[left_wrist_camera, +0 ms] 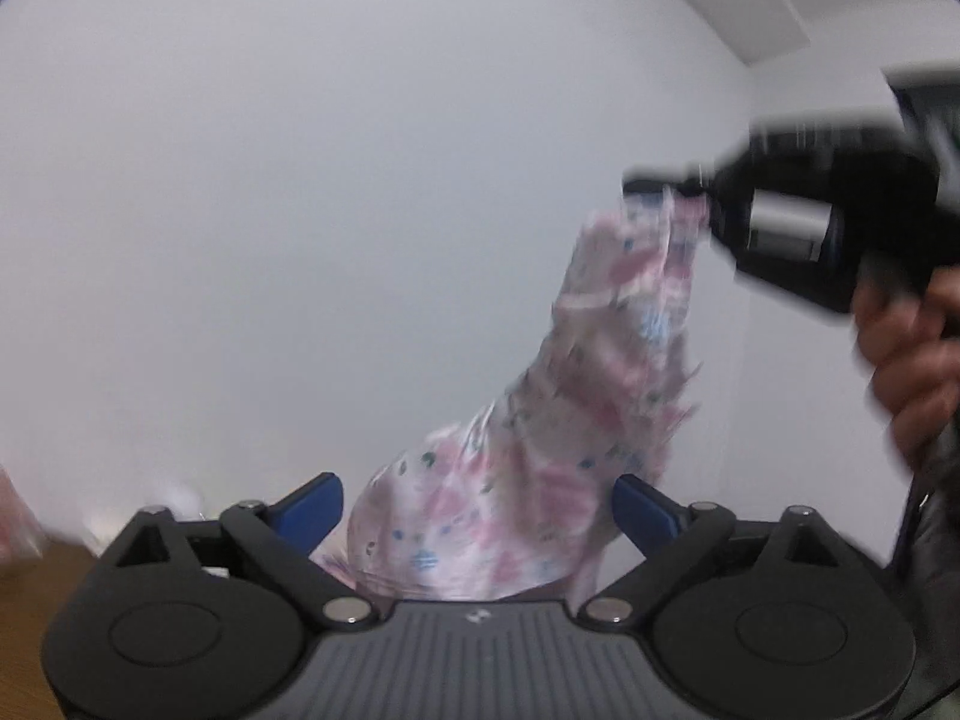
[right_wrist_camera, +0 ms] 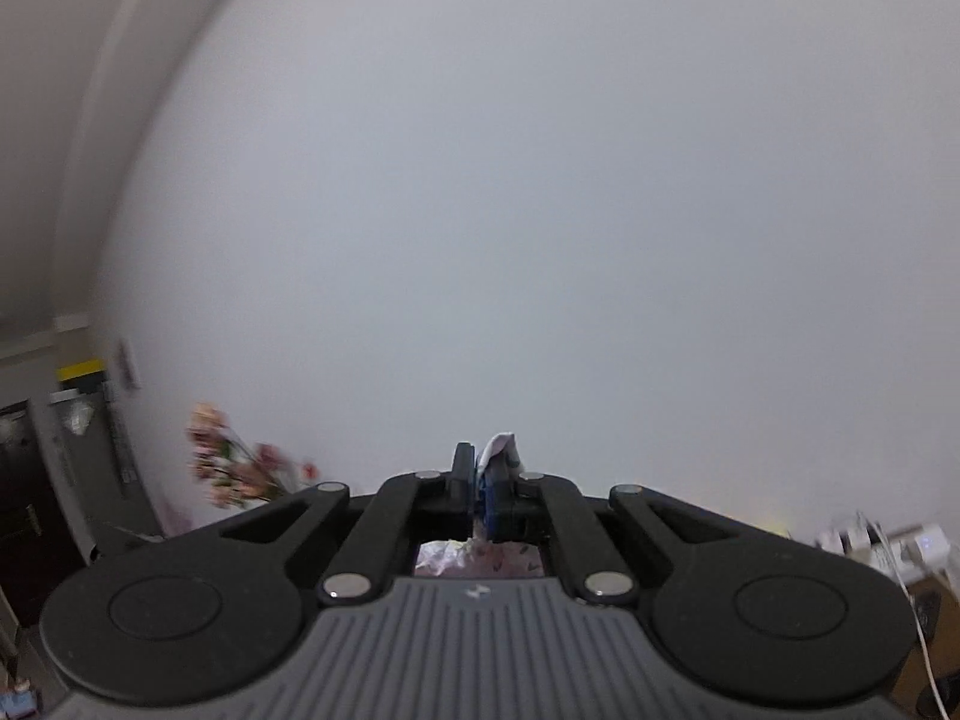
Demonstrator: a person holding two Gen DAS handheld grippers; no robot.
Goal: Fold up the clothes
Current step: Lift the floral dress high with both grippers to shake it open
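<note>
A pink and white floral garment (left_wrist_camera: 540, 450) hangs in the air in front of a white wall, blurred by motion. My right gripper (left_wrist_camera: 657, 189), seen at the upper right in the left wrist view, is shut on the garment's top edge. In the right wrist view a small white tip of the cloth (right_wrist_camera: 499, 447) sticks up between the closed fingers of my right gripper (right_wrist_camera: 480, 465), and more fabric shows below them. My left gripper (left_wrist_camera: 480, 495) stands open, its blue pads (left_wrist_camera: 327, 495) wide apart, with the lower bulk of the garment hanging between them.
A person's hand (left_wrist_camera: 912, 360) holds the right gripper's handle. A wooden surface (left_wrist_camera: 30, 576) shows at the lower left. Artificial flowers (right_wrist_camera: 240, 468) stand by the wall at the left, chargers and cables (right_wrist_camera: 888, 543) lie at the right, and a dark doorway (right_wrist_camera: 24, 480) is at the far left.
</note>
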